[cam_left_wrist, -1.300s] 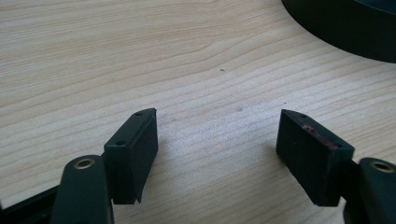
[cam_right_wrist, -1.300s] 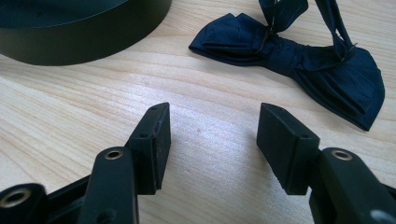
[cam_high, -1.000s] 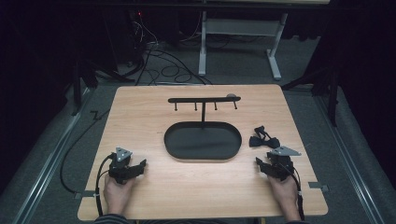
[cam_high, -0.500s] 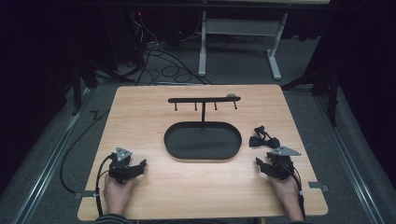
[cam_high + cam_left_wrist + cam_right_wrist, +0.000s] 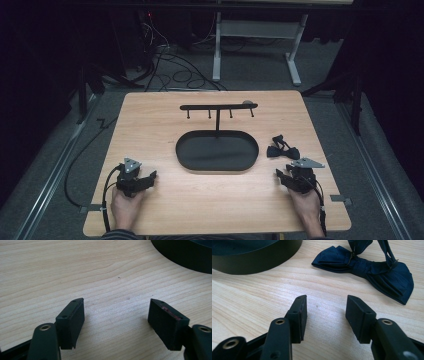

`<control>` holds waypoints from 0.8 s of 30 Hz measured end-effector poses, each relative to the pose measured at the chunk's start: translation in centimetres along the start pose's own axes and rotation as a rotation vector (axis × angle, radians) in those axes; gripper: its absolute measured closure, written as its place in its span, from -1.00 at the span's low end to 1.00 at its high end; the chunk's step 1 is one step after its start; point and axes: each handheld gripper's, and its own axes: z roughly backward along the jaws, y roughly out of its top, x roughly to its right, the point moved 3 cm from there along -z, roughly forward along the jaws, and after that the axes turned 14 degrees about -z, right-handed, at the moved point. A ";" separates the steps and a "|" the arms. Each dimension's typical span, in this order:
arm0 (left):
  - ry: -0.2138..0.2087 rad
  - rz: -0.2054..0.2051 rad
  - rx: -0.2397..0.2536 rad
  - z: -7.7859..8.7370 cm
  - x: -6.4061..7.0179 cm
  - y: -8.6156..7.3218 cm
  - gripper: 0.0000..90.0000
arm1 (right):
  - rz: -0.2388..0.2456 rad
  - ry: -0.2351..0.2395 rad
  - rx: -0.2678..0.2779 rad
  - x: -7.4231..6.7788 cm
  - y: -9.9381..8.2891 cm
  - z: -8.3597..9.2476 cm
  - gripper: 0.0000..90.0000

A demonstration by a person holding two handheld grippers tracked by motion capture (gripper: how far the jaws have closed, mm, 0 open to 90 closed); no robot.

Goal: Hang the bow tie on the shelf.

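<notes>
A dark navy bow tie (image 5: 282, 148) (image 5: 372, 270) lies on the wooden table, right of a black oval tray (image 5: 210, 155). From the tray rises a thin post with a hooked crossbar (image 5: 218, 106). My right gripper (image 5: 282, 179) (image 5: 325, 307) rests near the front right, just short of the bow tie. Its jaws have just been closing a little but stand apart, with only bare wood between them. My left gripper (image 5: 147, 179) (image 5: 116, 312) rests at the front left, open over bare wood, and the tray's wall (image 5: 185, 255) lies beyond it.
The tray's wall (image 5: 249, 257) stands to the left of the bow tie in the right gripper view. Cables trail from both grippers over the table's front edge (image 5: 215, 231). Beyond the table are a floor with cables and a white stand (image 5: 255, 50).
</notes>
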 end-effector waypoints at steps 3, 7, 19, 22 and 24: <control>0.000 0.000 0.000 0.0 0.0 0.0 -0.33 | -0.009 0.007 0.016 0.0 0.1 0.4 0.23; 0.000 0.000 0.000 0.0 0.0 0.0 -0.33 | -0.018 0.010 0.016 0.2 -0.1 0.7 0.25; 0.000 0.000 0.000 0.0 0.0 0.0 -0.33 | -0.055 0.007 0.051 1.2 -0.4 2.0 0.34; 0.000 0.000 0.000 0.0 0.0 0.0 -0.33 | -0.064 0.008 0.056 1.5 -0.3 2.3 0.34; 0.000 0.000 0.000 0.0 0.0 0.0 -0.33 | -0.076 0.007 0.060 1.7 -0.2 2.5 0.35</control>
